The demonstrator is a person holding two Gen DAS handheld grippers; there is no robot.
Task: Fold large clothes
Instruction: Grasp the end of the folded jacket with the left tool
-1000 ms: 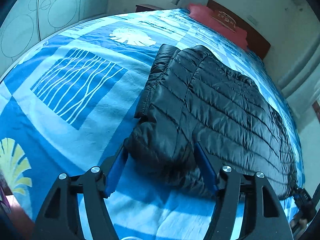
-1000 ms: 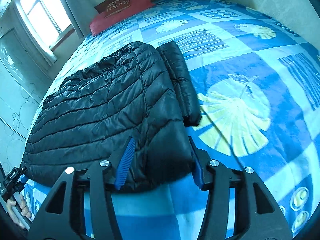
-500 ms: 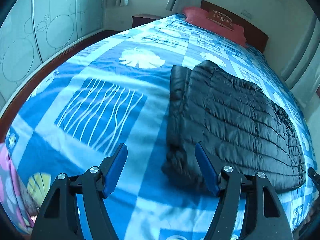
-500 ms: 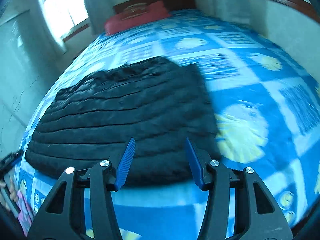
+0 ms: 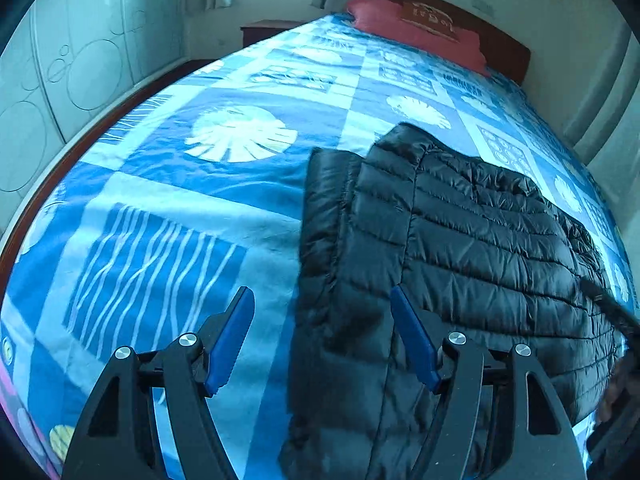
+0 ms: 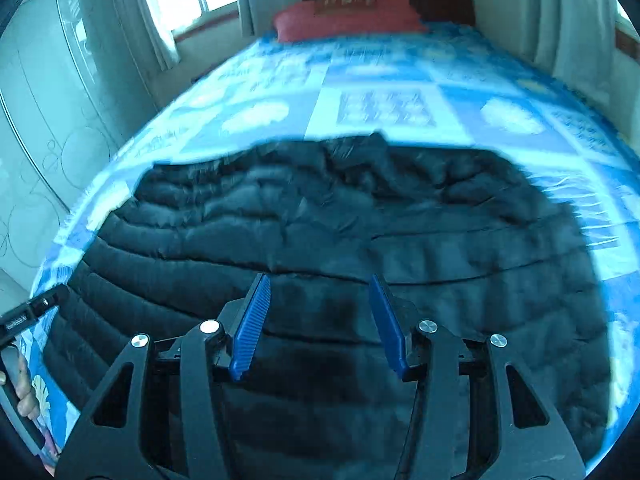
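jacket (image 5: 460, 240) lies flat on bed (image 5: 200, 200), beneath both wide, empty claws: left claw (image 5: 322, 336), right claw (image 6: 318, 324).

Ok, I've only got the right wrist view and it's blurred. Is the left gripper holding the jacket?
Observer: No. The left gripper is open, its jaws apart over the jacket edge and gripping nothing.
Operator: Is anything sticking out on that side?
Observer: No. A sleeve lies lengthwise against the body along that edge.
Operator: What's under it?
Observer: Only the blue patterned bedspread.
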